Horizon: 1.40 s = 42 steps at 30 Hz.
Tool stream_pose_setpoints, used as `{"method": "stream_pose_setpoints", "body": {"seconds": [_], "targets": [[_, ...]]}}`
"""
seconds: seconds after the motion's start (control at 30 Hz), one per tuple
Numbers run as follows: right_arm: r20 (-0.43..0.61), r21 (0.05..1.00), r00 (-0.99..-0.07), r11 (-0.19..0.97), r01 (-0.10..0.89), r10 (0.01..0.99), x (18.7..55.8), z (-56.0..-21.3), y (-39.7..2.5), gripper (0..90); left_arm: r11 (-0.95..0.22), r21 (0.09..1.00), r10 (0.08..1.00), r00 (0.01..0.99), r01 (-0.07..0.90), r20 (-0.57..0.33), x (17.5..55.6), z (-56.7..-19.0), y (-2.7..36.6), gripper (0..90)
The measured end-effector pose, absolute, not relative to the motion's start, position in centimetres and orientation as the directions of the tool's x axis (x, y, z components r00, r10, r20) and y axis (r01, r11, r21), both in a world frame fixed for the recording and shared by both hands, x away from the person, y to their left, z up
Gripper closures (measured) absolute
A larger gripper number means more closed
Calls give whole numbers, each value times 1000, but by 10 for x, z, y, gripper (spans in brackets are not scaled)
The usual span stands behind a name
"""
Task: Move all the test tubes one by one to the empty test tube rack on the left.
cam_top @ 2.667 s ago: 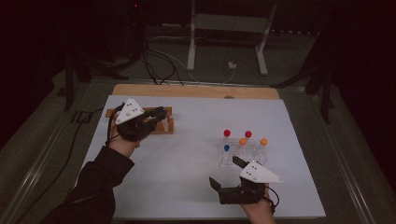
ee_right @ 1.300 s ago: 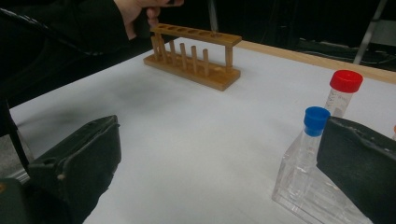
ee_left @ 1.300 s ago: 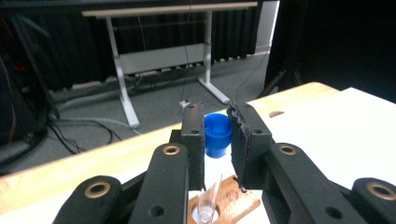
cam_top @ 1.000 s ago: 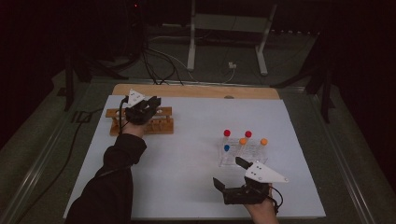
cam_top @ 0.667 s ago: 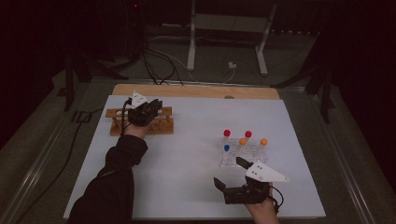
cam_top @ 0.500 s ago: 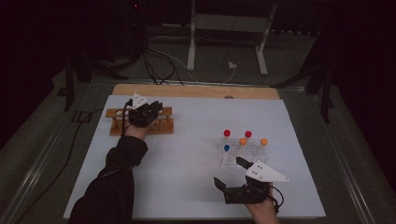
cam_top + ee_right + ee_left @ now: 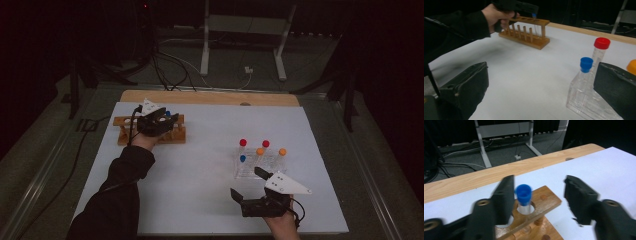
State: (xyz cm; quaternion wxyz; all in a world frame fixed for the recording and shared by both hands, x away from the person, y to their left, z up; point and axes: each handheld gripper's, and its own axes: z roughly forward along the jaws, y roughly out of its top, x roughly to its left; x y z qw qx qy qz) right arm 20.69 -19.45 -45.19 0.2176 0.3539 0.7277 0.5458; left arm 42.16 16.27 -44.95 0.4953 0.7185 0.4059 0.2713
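A wooden tube rack (image 7: 176, 135) stands at the table's far left. A blue-capped tube (image 7: 523, 192) stands upright in its end hole. My left gripper (image 7: 162, 120) hovers over that end, open, with the tube's cap close beside one jaw and a wide gap to the other. The left gripper (image 7: 539, 200) holds nothing. A clear plastic rack (image 7: 260, 169) at the right carries tubes with red (image 7: 243, 142), orange (image 7: 282, 151) and blue (image 7: 242, 158) caps. My right gripper (image 7: 246, 182) rests open just in front of it, and its own view (image 7: 541, 87) shows nothing between the jaws.
White paper (image 7: 200, 185) covers the table, with a wooden strip (image 7: 210, 97) along the far edge. Cables and a metal stand (image 7: 240, 45) lie on the floor beyond. A dark-sleeved forearm (image 7: 120, 185) crosses the left half of the sheet.
Since the earliest frame my left gripper has moved forward over the wooden rack. Over the last second it has barely shifted. The right gripper has stayed put.
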Motion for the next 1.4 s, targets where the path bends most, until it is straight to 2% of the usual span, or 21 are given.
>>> {"method": "stream_pose_setpoints", "body": {"seconds": [0.2, 0.27, 0.33, 0.43, 0.63, 0.73, 0.8, 0.83, 1.07, 1.4], "targets": [[59, 946, -640, 161, 280, 766, 211, -452, -197, 0, -190, 933, 823, 567, 306, -18, 399, -435, 165, 169], [52, 945, -637, 168, 279, 769, 213, -452, -197, 0, -207, 934, 807, 590, 291, -5, 389, -431, 166, 156], [52, 947, -639, 165, 276, 767, 215, -452, -198, 0, -221, 933, 786, 618, 283, -1, 378, -428, 168, 86], [40, 946, -629, 173, 274, 776, 218, -452, -198, 0, -237, 932, 753, 658, 275, -2, 361, -427, 169, 41], [43, 936, -591, 175, 307, 805, 228, -457, -198, 65, -248, 936, 693, 721, 250, -8, 326, -426, 172, 25], [33, 928, -580, 190, 320, 814, 233, -460, -199, 214, -251, 939, 661, 750, 235, -11, 309, -428, 173, 26], [12, 919, -566, 214, 331, 824, 236, -462, -198, 262, -253, 940, 643, 766, 230, -14, 298, -430, 173, 25], [3, 915, -558, 224, 337, 830, 238, -463, -198, 322, -257, 940, 638, 770, 222, -7, 292, -431, 174, 25], [-15, 879, -525, 262, 399, 851, 254, -469, -197, 519, -259, 943, 603, 798, 207, -9, 262, -442, 176, 25], [-8, 847, -499, 271, 457, 867, 271, -474, -192, 643, -259, 942, 582, 813, 216, -26, 243, -464, 176, 26]]}}
